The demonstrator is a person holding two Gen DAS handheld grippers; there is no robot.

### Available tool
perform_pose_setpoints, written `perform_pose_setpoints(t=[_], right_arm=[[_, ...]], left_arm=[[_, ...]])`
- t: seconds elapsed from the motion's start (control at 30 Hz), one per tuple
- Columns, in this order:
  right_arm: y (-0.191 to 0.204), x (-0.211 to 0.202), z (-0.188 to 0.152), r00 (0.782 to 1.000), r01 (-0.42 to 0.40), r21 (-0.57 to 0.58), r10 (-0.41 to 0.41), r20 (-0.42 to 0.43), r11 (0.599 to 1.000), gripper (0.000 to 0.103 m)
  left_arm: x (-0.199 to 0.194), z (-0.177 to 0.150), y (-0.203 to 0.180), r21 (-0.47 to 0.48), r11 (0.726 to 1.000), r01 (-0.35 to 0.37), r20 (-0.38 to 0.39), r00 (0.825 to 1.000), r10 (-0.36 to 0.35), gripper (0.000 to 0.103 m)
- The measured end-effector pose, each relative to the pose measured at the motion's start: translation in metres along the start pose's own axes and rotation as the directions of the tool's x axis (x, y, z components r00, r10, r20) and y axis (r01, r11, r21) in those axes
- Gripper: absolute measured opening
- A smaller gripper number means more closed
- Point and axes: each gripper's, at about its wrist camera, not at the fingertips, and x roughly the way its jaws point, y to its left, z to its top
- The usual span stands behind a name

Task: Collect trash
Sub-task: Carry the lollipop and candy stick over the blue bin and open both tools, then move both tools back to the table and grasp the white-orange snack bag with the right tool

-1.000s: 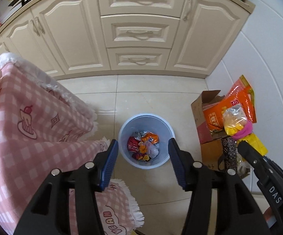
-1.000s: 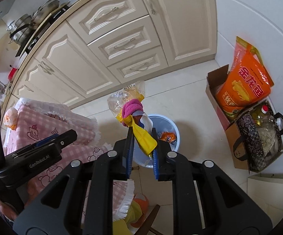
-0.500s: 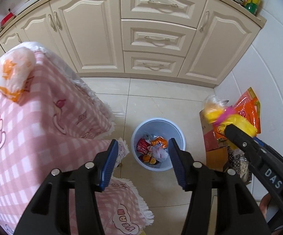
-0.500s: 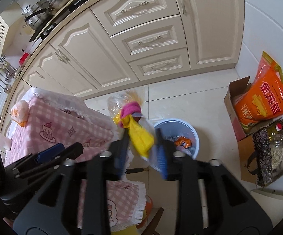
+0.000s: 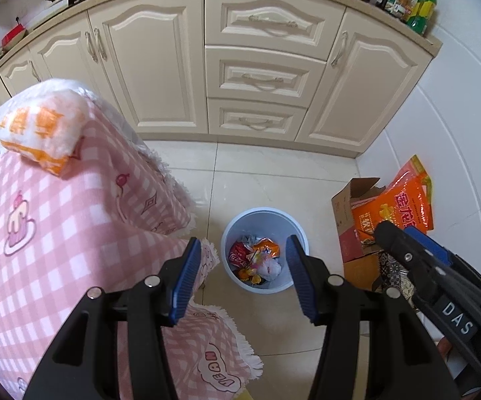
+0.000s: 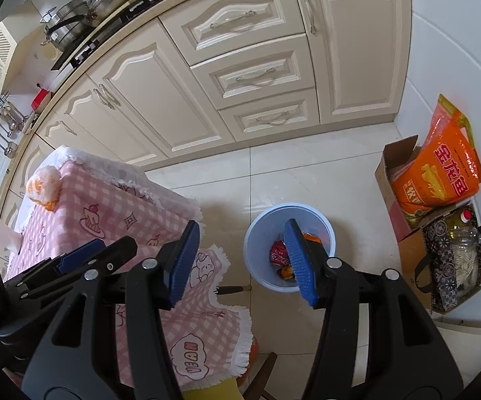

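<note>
A light blue trash bin [image 5: 237,233] stands on the tiled floor and holds several wrappers [image 5: 257,260]; it also shows in the right wrist view [image 6: 257,230]. My left gripper [image 5: 240,280] is open and empty, high above the bin. My right gripper [image 6: 240,263] is open and empty, above the bin's left edge; it also shows at the right of the left wrist view [image 5: 407,246]. An orange-and-white packet [image 5: 42,133] lies on the pink checked tablecloth [image 5: 57,233], also seen in the right wrist view [image 6: 42,186].
Cream kitchen cabinets [image 5: 257,76] run along the back. A cardboard box [image 6: 397,180] with an orange bag [image 6: 440,166] and a patterned bag holding a bottle [image 6: 453,260] stand at the right wall. The table [image 6: 107,220] fills the left.
My right gripper opened and let go of the yellow-and-pink trash bundle, which is gone from its fingers. Both grippers rose higher above the floor.
</note>
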Motion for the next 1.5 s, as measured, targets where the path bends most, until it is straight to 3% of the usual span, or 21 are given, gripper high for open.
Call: perform_pose_setpoints(t=[0.17, 0.4, 0.77, 1.17, 1.47, 1.5], right_arm=[[0.019, -0.021, -0.006, 0.999, -0.001, -0.029, 0.002, 0.036, 1.0, 0.054], [0.052, -0.043, -0.012, 0.996, -0.002, -0.071, 0.008, 0.087, 0.997, 0.066], [0.143, -0.048, -0.014, 0.991, -0.045, -0.235, 0.074, 0.116, 0.971, 0.082], [0.248, 0.011, -0.002, 0.994, -0.061, -0.465, 0.096, 0.052, 0.883, 0.086], [0.299, 0.08, 0.001, 0.996, 0.03, -0.631, 0.026, 0.079, 0.775, 0.086], [0.301, 0.084, 0.0, 0.996, 0.032, -0.641, 0.028, 0.084, 0.767, 0.081]], left_arm=[[-0.027, -0.006, 0.007, 0.004, 1.0, 0.01, 0.049, 0.999, -0.011, 0.052], [-0.067, -0.017, 0.03, -0.015, 1.0, 0.018, 0.117, 0.993, -0.016, 0.054], [-0.124, -0.027, 0.119, -0.134, 0.991, -0.022, 0.217, 0.975, 0.051, 0.062], [-0.146, -0.031, 0.231, -0.308, 0.94, -0.146, 0.221, 0.95, 0.22, 0.069], [-0.141, -0.035, 0.301, -0.394, 0.905, -0.162, 0.17, 0.955, 0.245, 0.074], [-0.141, -0.035, 0.31, -0.405, 0.899, -0.163, 0.164, 0.955, 0.247, 0.074]])
